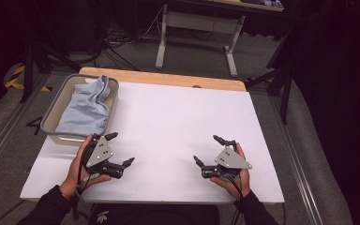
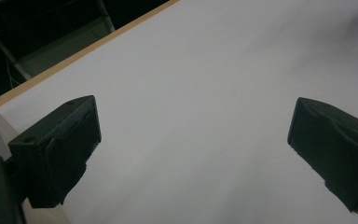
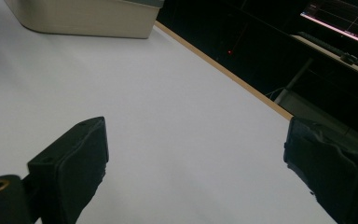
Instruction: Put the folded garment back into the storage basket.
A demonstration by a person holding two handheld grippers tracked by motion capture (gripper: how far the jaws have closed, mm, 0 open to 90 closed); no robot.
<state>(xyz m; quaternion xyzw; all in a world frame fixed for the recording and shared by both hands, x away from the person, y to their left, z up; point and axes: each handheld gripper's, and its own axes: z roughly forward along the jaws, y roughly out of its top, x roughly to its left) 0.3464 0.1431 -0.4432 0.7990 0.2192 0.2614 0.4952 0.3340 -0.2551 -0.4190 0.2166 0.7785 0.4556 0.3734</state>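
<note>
Left gripper (image 1: 120,149) empty, cloth (image 1: 85,107) in bin (image 1: 51,115) just beyond

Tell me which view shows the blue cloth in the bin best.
The high view: the blue cloth lies crumpled inside the grey bin at the table's far left, near the left gripper. The right gripper view catches the bin's outer wall, without the cloth.

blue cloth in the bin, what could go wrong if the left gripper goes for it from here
The blue cloth lies crumpled and drapes over the far rim of the bin, so a pinch may lift only one fold and leave the rest dragging. The bin sits at the table's left edge; a snagged pull could perhaps tip or slide it off. The open left gripper is close to the bin's near wall and might knock it.
</note>
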